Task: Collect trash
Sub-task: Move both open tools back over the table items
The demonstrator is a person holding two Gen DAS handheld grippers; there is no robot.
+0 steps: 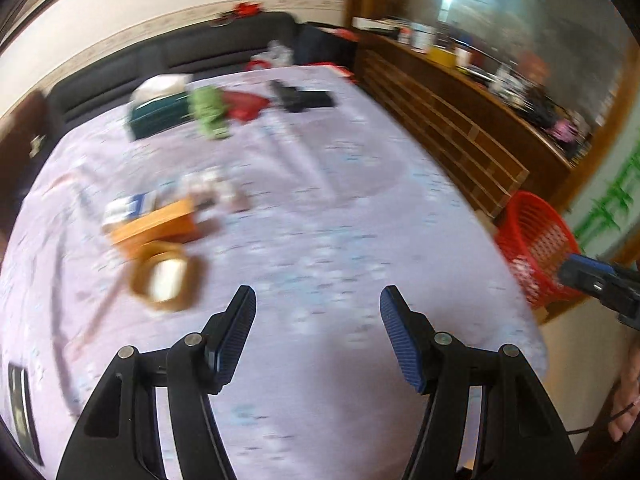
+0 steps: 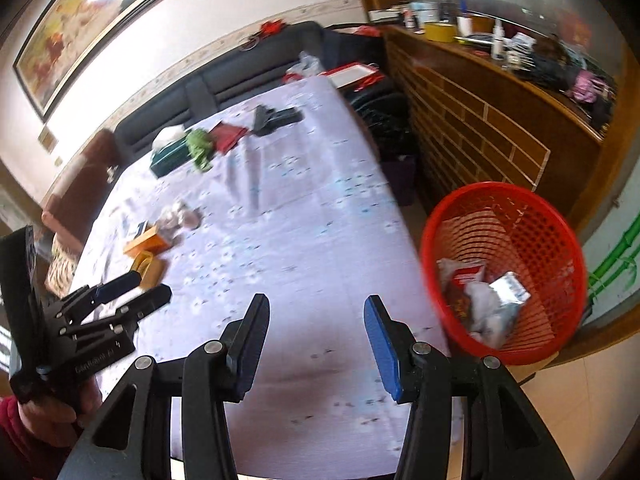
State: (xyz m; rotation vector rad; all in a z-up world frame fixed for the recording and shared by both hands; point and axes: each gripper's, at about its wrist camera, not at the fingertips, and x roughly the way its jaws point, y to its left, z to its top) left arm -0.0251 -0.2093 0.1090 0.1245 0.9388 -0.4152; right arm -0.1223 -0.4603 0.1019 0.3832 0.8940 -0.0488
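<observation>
A red mesh basket (image 2: 516, 240) stands on the floor right of the table and holds several wrappers and packets (image 2: 490, 300); it also shows in the left wrist view (image 1: 536, 240). On the lilac tablecloth lie an orange box (image 1: 160, 222), a tan tape roll (image 1: 166, 280), a blue-white packet (image 1: 128, 206) and crumpled paper (image 1: 208, 188). My left gripper (image 1: 318, 300) is open and empty above the cloth, right of the tape roll. My right gripper (image 2: 316, 308) is open and empty over the table's near right part, left of the basket.
At the table's far end lie a green tissue box (image 1: 158, 114), a green crumpled bag (image 1: 208, 110), a red item (image 1: 244, 104) and black objects (image 1: 300, 98). A dark sofa (image 1: 160, 56) stands behind the table. A wooden counter (image 2: 492, 112) runs along the right.
</observation>
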